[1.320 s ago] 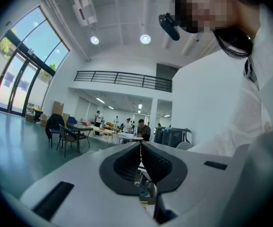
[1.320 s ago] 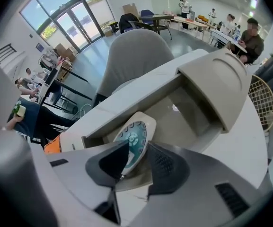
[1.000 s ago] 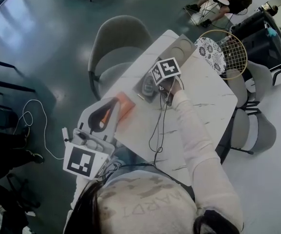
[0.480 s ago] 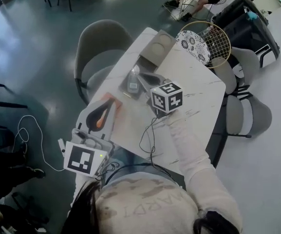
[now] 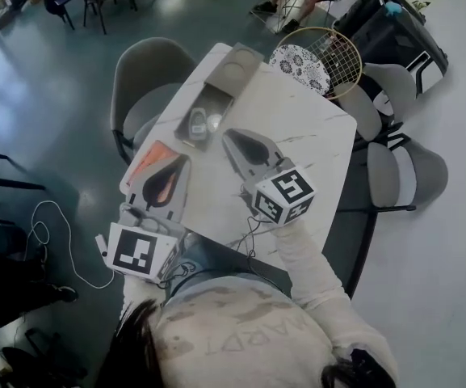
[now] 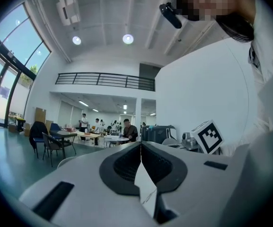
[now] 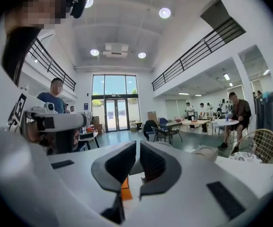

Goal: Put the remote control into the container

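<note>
Remote control [image 5: 195, 124] looked already in the container [image 5: 220, 95], upper middle of frame. So we held the left hand-held gripper [image 5: 180, 162] and right hand-held gripper [image 5: 231, 140] clear, both shut and empty.

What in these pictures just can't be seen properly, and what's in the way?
- Remote control: head view, only a small dark shape in the container; details too small.
- Orange thing: head view, partly under the left tongs; right gripper view, just a sliver between the shut right tongs; what it is is unclear.
- Table: left gripper view, almost all hidden behind the tongs' own body.
</note>
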The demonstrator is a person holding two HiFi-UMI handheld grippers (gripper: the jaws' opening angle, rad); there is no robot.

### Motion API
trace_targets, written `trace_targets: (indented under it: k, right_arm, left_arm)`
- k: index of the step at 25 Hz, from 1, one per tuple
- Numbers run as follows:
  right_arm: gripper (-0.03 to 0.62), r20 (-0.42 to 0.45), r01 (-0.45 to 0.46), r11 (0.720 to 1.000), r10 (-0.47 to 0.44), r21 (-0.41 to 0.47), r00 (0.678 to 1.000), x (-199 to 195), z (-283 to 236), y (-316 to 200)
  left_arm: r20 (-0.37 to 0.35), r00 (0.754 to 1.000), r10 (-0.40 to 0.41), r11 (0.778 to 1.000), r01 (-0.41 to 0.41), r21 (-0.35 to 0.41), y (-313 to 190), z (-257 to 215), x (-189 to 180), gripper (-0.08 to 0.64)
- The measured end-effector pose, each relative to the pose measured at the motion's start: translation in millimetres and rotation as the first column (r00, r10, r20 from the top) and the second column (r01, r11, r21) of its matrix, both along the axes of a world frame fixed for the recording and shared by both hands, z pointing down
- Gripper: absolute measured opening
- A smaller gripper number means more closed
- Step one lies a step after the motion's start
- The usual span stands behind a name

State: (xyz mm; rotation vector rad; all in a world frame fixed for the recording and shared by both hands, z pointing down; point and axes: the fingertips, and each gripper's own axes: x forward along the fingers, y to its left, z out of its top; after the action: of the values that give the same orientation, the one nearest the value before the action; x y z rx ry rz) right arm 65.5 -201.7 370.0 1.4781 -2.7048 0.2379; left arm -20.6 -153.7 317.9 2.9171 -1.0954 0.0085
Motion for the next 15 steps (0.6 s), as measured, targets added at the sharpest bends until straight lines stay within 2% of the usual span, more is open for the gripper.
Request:
trace_targets:
  k: [6, 15]
  right_arm:
    - [0.035, -0.027, 0.008, 0.996, -0.006, 0.091, 1.000, 30, -36, 91]
    - [0.035, -0.004, 0.011, 0.992, -0.010, 0.129, 1.000, 81, -56, 212]
  left_arm:
    - [0.003, 1.000, 0.011, 0.999, -0.011, 0.040, 68, -16, 47, 0.015]
    - [0.035, 0.999, 0.010, 0.997, -0.013, 0.078, 177, -24, 113, 0.015]
